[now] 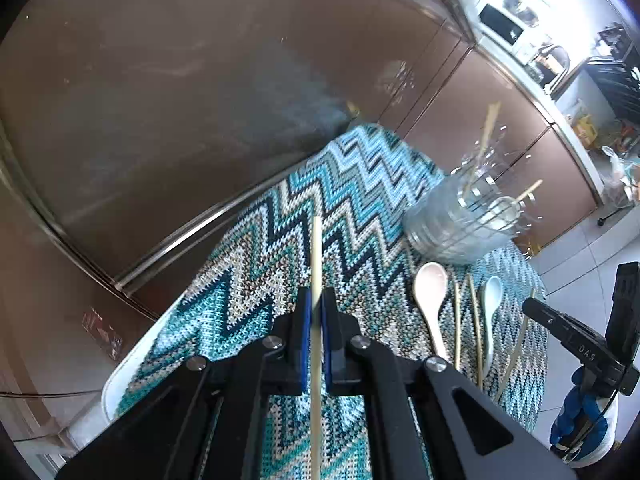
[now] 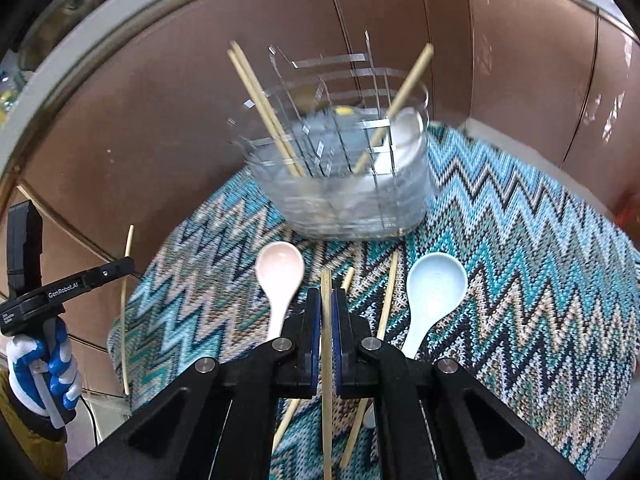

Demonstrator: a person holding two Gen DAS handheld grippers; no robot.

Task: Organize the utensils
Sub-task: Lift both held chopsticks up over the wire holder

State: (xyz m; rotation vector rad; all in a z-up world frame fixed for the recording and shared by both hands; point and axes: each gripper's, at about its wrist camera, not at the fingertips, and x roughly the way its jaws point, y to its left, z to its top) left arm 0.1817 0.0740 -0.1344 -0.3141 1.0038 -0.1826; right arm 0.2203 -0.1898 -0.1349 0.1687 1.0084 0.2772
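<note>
Left wrist view: the left gripper [image 1: 316, 312] is clamped on one chopstick [image 1: 317, 256] above the mat [image 1: 240, 280]; near the mat's right edge lie two spoons, pink [image 1: 430, 292] and blue [image 1: 491, 300], beside three loose chopsticks and a clear holder [image 1: 460, 224]. Right wrist view: the right gripper [image 2: 327, 312] pinches one chopstick [image 2: 326, 320]; the holder [image 2: 352, 184] contains three chopsticks and one white spoon [image 2: 406, 132].
</note>
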